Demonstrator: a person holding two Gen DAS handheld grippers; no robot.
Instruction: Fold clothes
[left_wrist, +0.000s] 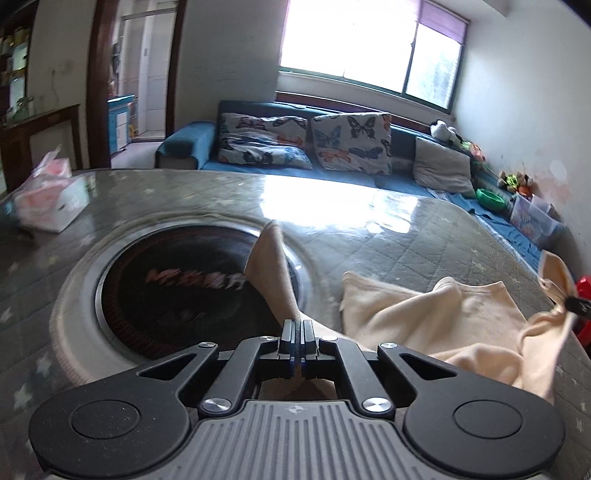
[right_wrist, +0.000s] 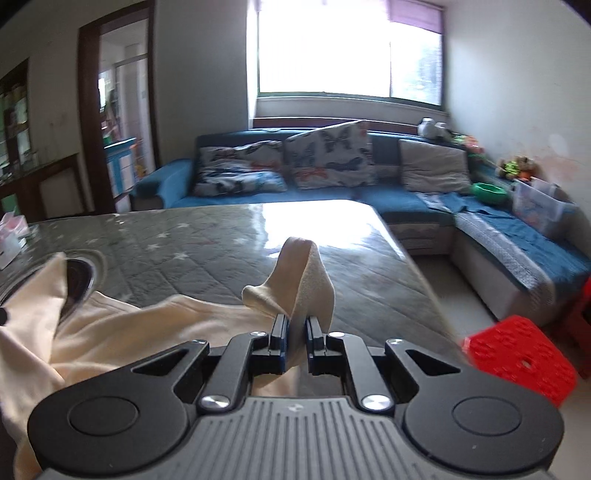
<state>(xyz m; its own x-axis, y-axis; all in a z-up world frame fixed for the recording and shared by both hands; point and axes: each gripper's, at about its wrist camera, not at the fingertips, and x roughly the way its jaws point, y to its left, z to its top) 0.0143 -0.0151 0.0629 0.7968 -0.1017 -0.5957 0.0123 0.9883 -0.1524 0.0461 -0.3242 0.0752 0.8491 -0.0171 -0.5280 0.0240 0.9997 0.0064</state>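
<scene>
- A cream garment (left_wrist: 424, 325) lies rumpled on a grey quilted bench (left_wrist: 369, 236) under a glossy clear cover, with two of its corners lifted off the surface
- The left claw (left_wrist: 296, 332) is closed on one corner of the garment; a flap of cloth stands up past its tips, over a round black cooker plate (left_wrist: 177, 295) set into the bench
- The right claw (right_wrist: 297, 328) is clamped on another corner, a thicker fold of cloth filling the gap between its jaws; the flap (right_wrist: 299, 273) curls upward in front of it
- From the left wrist view the right claw shows small at the far right edge, with cloth hanging from it, so the two grips are well apart with slack fabric sagging between them
- The step in hand looks like lifting and spreading the garment before a fold
- To do it well, both corners would best rise at an even height and draw apart until the sag is gone, without tugging so hard that the cloth slips from the thin left grip
- The tissue pack (left_wrist: 48, 199) at the bench's far left is well clear; the red stool (right_wrist: 517, 358) beside the bench stands near the right claw
</scene>
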